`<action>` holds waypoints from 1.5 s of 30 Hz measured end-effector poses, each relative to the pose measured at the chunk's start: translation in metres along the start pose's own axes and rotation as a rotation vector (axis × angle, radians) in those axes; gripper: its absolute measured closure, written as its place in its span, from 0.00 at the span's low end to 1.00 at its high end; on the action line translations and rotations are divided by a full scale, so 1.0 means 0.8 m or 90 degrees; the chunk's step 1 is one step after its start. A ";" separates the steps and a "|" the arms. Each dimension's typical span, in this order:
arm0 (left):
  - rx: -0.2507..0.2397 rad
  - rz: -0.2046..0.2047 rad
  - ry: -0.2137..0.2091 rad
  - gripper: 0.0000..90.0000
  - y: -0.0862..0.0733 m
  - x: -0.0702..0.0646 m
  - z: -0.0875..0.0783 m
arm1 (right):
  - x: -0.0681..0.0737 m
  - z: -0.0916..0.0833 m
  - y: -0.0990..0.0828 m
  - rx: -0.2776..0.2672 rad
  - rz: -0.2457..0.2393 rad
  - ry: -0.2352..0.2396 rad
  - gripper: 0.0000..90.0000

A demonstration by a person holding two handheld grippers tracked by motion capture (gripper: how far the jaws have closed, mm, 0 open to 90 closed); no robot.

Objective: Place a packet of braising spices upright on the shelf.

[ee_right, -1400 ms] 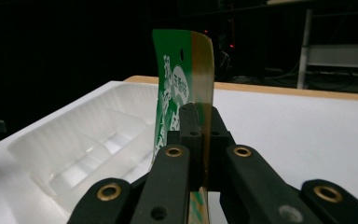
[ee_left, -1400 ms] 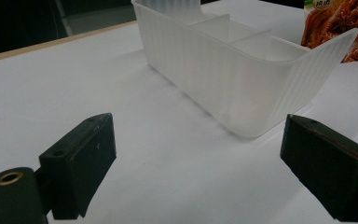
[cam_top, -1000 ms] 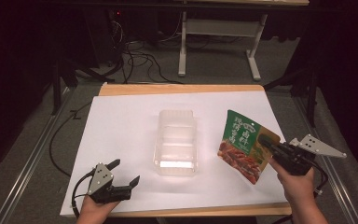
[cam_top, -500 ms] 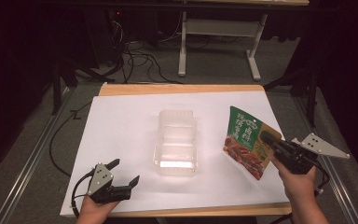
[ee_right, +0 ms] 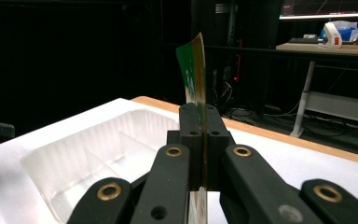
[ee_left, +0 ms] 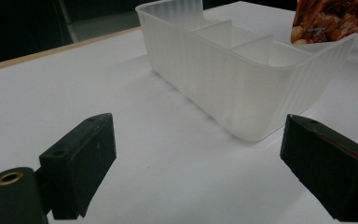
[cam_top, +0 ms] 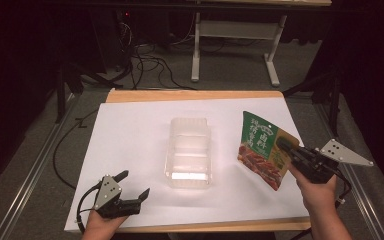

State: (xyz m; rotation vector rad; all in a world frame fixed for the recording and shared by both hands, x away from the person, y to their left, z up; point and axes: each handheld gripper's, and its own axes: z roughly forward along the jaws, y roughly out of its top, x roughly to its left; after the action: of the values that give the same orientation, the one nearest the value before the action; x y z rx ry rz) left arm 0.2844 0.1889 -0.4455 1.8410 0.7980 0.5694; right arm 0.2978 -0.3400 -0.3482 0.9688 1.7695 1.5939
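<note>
1. We are pinching the green snack pouch between the closed jaws of our right gripper, holding it up near the table's right edge.
2. The clear divided tray is sitting mid-table, just beside the pouch.
3. Our left gripper is resting with jaws spread and holding nothing, near the front-left corner.

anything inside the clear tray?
The clear tray has divided compartments, all empty where visible. In the left gripper view its near wall hides part of the floor; the snack pouch is outside it.
</note>
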 end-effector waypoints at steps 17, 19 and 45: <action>-0.005 -0.004 -0.002 0.12 -0.001 0.002 -0.005 | 0.010 0.040 0.025 -0.009 0.009 0.033 1.00; -0.002 -0.003 -0.004 0.12 -0.001 0.002 -0.004 | 0.012 0.046 0.030 -0.013 0.005 0.036 1.00; -0.005 0.004 -0.009 0.12 -0.001 0.002 -0.005 | 0.038 0.126 0.075 -0.031 0.005 0.078 1.00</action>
State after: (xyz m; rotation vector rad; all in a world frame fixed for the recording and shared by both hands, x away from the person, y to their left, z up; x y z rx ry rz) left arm 0.2823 0.1929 -0.4446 1.8383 0.7796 0.5622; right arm 0.3696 -0.2549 -0.3004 0.8726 1.8016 1.7261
